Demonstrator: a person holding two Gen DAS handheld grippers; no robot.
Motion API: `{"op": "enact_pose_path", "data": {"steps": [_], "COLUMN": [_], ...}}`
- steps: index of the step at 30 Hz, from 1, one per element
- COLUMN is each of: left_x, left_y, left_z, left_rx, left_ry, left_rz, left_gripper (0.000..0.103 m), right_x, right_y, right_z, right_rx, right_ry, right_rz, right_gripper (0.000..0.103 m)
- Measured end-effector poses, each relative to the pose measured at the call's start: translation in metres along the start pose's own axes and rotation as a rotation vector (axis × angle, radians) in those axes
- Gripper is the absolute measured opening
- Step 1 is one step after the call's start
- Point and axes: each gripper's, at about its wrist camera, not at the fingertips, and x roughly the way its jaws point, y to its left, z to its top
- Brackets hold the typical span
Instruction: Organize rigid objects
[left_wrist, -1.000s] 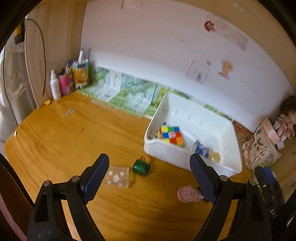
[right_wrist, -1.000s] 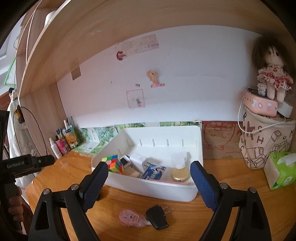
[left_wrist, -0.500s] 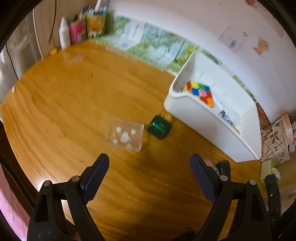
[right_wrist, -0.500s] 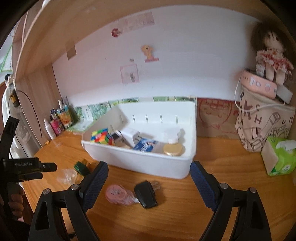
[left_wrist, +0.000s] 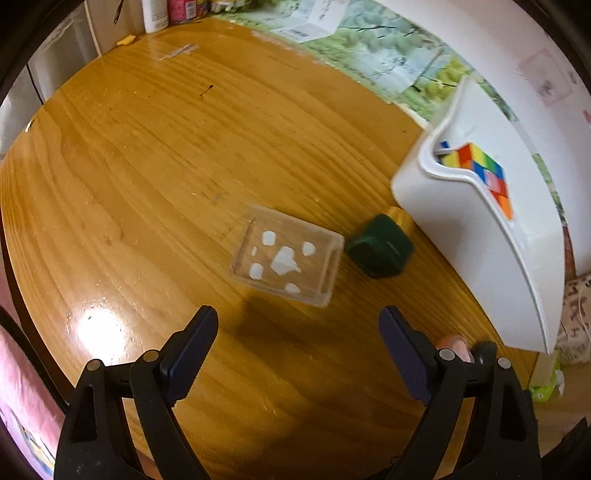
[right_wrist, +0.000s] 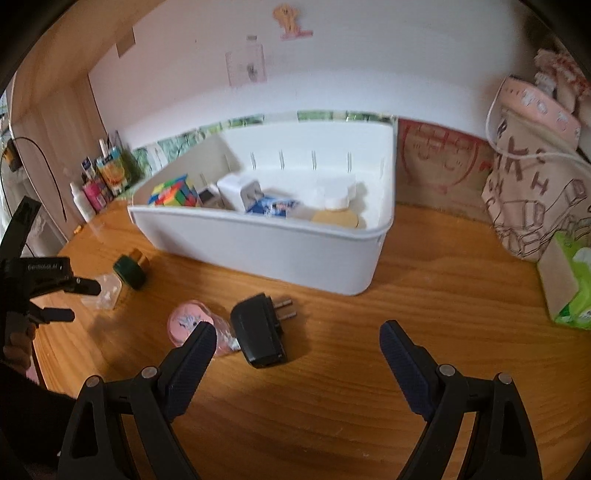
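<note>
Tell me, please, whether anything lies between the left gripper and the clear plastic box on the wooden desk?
Nothing visible does: only bare wooden desk separates the open left gripper from the clear plastic box; the dark green plug sits beside it.

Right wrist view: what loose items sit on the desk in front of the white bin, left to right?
clear plastic box → green plug → pink round item → black charger

Green tissue pack (right_wrist: 570, 284) far right; printed tote bag (right_wrist: 532, 192) behind; bottles (right_wrist: 96, 184) back left.
</note>
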Motion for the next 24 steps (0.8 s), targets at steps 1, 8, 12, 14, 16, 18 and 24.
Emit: {"op": "enact_pose_path", "data": {"steps": [1,8,12,14,16,18,24], "left_x": [0.002,0.017,0.023,0.024,0.027,0.030,0.034], "left_y": [0.001,0.006,0.007,0.007,0.007,0.006,0.003], "left_z": [0.002,0.017,0.025,0.027,0.031,0.034,0.043], "left_rx": [-0.004,-0.028,-0.041,-0.047,-0.050,-0.053,-0.054], "left_ry": [0.000,0.012,0.013,0.015,0.017,0.018,0.004], "left_rz": [0.006,0.041,0.048,0.049,0.051,0.053,0.067], "left_gripper": [0.091,0.091,0.090,0.090,0.090,0.090,0.090], "right_x": [0.003,0.030,0.040,0.044,0.047,0.049,0.059], "right_y": [0.000,0.007,0.007,0.006,0.006,0.004,0.008], "right_z": [0.000,-0.001,-0.001,-0.001,-0.001,0.000,0.003], "right_rx": [-0.003,-0.056,-0.064,-0.060,-0.058,-0.053,-0.062], "right_ry": [0.012,0.099,0.118,0.123,0.127,0.126,0.129], "right_rz": [0.005,0.028,0.036,0.036,0.037,0.043,0.060], "right_gripper": [0.090,0.090,0.090,0.090,0.090,0.090,0.085]}}
